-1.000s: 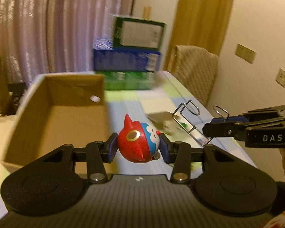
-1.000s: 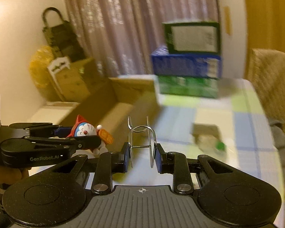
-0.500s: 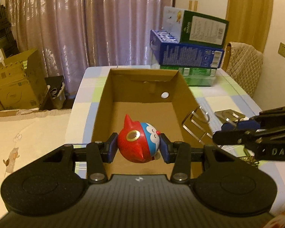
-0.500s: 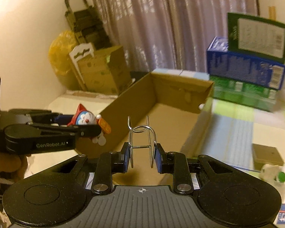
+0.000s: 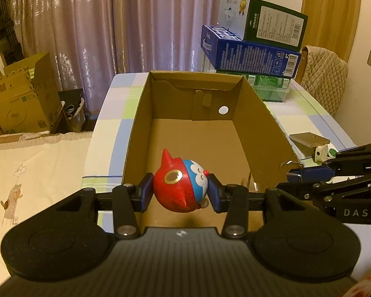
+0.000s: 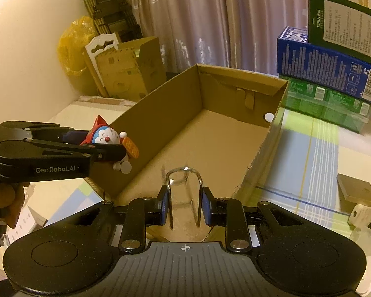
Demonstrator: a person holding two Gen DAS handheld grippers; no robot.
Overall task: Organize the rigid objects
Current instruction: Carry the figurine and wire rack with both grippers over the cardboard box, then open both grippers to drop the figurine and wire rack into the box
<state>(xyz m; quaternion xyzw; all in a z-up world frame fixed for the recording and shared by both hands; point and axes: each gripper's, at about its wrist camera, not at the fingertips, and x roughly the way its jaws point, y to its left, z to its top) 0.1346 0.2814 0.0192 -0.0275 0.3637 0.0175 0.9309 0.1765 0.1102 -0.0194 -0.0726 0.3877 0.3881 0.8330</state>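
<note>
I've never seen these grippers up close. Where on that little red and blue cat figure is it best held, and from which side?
Best across its round head, as the left gripper has the cat figure: one pad on each side of the widest part, coming from behind. The pointed ears and small feet look too thin to pinch firmly.

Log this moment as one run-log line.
left gripper: shut on cat figurine | right gripper: shut on wire clip | both above open cardboard box | nothing released yet

Stacked cartons [image 5: 254, 49] stand at the table's [image 5: 306, 109] far end before curtains [image 5: 116, 24], a chair [image 5: 324, 74] beside them.
</note>
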